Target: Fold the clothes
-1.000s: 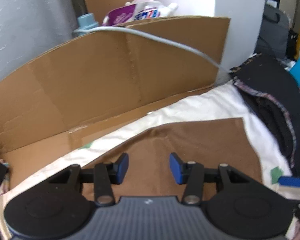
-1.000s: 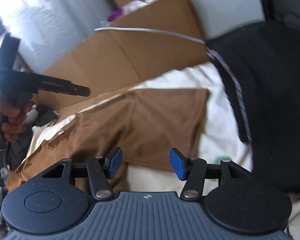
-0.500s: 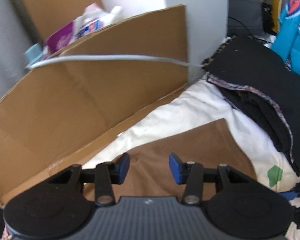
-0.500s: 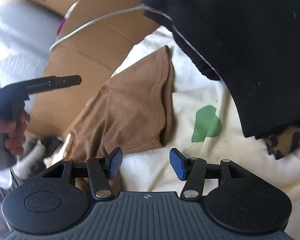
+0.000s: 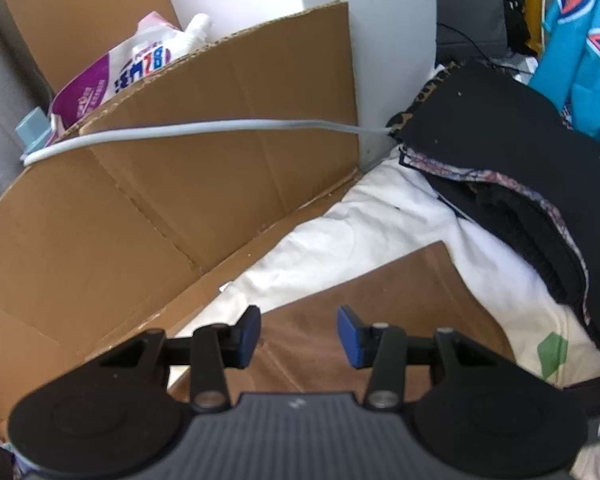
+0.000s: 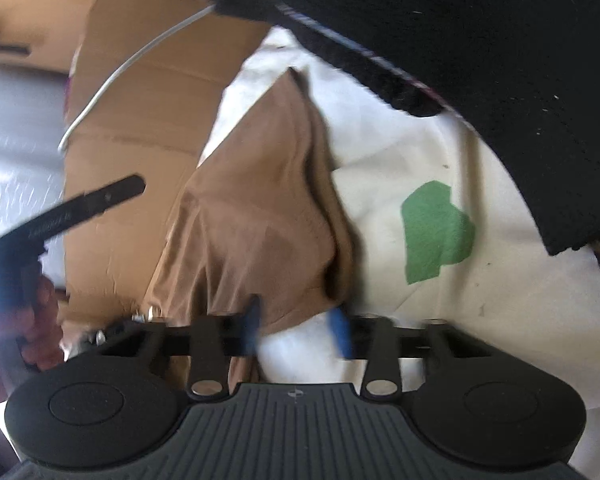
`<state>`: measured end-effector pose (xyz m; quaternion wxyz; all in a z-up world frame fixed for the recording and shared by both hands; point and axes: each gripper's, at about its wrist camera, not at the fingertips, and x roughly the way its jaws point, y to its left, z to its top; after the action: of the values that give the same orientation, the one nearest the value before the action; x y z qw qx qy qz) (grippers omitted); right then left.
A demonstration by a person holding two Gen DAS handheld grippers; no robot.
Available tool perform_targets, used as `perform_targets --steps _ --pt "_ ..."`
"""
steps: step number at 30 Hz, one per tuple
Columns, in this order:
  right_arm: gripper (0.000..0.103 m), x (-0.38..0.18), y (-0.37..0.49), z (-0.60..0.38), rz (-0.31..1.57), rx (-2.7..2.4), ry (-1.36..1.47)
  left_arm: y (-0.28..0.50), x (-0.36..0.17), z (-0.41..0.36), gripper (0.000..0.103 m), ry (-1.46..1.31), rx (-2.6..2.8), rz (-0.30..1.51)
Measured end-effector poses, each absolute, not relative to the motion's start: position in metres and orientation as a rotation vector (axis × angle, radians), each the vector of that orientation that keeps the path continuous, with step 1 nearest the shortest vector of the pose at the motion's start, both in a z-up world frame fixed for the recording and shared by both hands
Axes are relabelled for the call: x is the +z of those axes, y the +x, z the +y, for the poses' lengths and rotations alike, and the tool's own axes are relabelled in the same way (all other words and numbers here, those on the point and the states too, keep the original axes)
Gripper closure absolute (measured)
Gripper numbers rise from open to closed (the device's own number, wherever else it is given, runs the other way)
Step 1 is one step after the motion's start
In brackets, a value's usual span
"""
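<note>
Firstly, from the left wrist: the left gripper (image 5: 298,330) hovers with fingers spread and empty above the brown garment (image 5: 364,316), which lies flat on a white sheet (image 5: 380,216), probably poised to take its near edge. A cardboard wall (image 5: 180,184) crowds the left, a stack of dark folded clothes (image 5: 512,176) the right; open sheet lies between.

From the right wrist: the right gripper (image 6: 298,324), blurred, has just been closing; its fingers stand around the garment's lower corner (image 6: 296,312), though whether they pinch it I cannot tell. Clear sheet with a green patch (image 6: 436,232) lies right of the cloth, offering folding room.
</note>
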<state>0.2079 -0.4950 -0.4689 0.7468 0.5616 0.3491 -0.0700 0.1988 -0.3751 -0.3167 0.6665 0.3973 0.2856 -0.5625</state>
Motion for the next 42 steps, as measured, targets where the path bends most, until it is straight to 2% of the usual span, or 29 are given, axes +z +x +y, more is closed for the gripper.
perform_targets --steps 1,3,12,32,33,34,35,36,42 --pt "0.099 -0.469 0.207 -0.497 0.763 -0.162 1.230 0.199 -0.318 -0.377 0.057 0.908 -1.278 0.642" --pt "0.100 -0.466 0.204 -0.500 0.746 -0.176 1.218 0.196 -0.322 -0.381 0.057 0.937 -1.301 0.630" --pt "0.101 -0.447 0.200 -0.504 0.737 -0.203 1.115 0.172 -0.346 -0.413 0.057 1.038 -1.417 0.570" --pt "0.100 -0.458 0.207 -0.510 0.786 -0.217 1.080 0.123 -0.404 -0.464 0.064 1.215 -1.630 0.534" --pt "0.100 -0.457 0.208 -0.510 0.782 -0.218 1.078 0.123 -0.406 -0.465 0.067 1.214 -1.637 0.537" --pt "0.100 -0.456 0.207 -0.511 0.776 -0.218 1.077 0.123 -0.406 -0.466 0.078 1.214 -1.650 0.546" --pt "0.100 -0.455 0.204 -0.512 0.769 -0.218 1.073 0.125 -0.406 -0.468 0.094 1.219 -1.661 0.555" --pt "0.100 -0.453 0.205 -0.513 0.762 -0.219 1.067 0.126 -0.404 -0.470 0.099 1.229 -1.664 0.556" --pt "0.100 -0.437 0.212 -0.515 0.712 -0.229 0.992 0.142 -0.376 -0.483 0.102 1.162 -1.686 0.546"
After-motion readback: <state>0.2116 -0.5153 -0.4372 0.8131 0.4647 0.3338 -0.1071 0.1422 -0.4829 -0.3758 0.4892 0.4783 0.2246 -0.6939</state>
